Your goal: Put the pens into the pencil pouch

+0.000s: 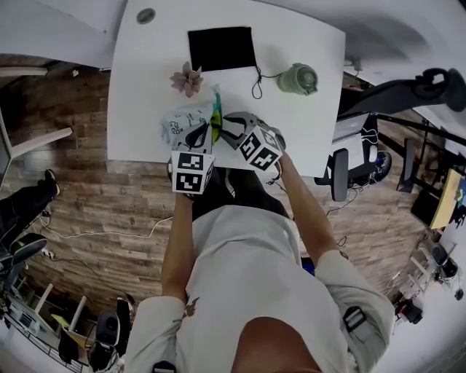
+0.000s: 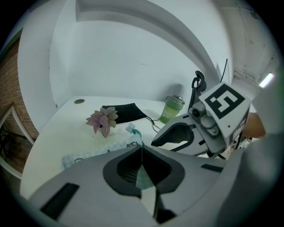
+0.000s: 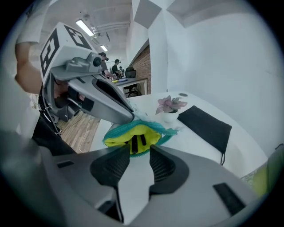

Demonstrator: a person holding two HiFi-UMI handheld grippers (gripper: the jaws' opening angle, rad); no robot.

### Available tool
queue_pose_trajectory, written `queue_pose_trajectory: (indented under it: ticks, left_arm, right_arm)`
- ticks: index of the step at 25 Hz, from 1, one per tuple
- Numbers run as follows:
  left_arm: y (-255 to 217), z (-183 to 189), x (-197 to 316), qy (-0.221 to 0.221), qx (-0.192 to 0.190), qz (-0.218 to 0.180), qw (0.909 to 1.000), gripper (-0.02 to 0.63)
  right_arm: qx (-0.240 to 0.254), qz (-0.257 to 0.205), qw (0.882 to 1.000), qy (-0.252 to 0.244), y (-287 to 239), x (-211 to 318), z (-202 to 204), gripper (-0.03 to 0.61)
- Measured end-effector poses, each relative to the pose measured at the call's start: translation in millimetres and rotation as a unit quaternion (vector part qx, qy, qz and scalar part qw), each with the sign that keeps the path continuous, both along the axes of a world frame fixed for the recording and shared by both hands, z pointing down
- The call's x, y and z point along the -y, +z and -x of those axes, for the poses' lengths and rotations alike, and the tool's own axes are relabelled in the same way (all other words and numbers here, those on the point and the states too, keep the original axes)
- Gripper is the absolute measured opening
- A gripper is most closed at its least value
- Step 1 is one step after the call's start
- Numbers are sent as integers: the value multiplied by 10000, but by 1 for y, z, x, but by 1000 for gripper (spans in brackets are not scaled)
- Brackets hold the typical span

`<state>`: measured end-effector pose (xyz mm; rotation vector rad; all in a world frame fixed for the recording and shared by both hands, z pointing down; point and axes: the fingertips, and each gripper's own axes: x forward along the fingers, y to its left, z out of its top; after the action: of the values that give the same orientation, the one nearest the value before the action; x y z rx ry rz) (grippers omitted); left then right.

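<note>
The pencil pouch lies near the front edge of the white table, pale and printed outside, with a teal zip. My left gripper is shut on a thin teal edge of the pouch and holds its mouth up. In the right gripper view the pouch gapes, showing its yellow lining and two dark pens inside. My right gripper stands open just before that mouth, with nothing between its pads. From the head view the left gripper and right gripper sit side by side over the pouch.
A small pink plant stands just behind the pouch. Farther back lie a black cloth case with a cord and a green bottle. A cable grommet marks the far left corner. An office chair stands to the table's right.
</note>
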<state>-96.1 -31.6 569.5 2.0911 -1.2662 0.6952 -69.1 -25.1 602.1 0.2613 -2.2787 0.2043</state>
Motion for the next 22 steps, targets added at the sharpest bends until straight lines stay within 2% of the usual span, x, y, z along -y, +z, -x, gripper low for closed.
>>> queue_pose_trajectory:
  ticks: [8, 14, 22]
  left_arm:
    - [6, -8, -5, 98, 74, 46, 9999, 5]
    - [9, -20, -10, 206, 11, 100, 9997, 56]
    - [-14, -30, -7, 113, 28, -277, 9995, 132]
  right_arm:
    - [102, -145, 9992, 346, -17, 0, -20, 153]
    - [258, -297, 9971, 651, -36, 1, -36, 153]
    - [703, -830, 9861, 1255, -81, 6, -57, 167]
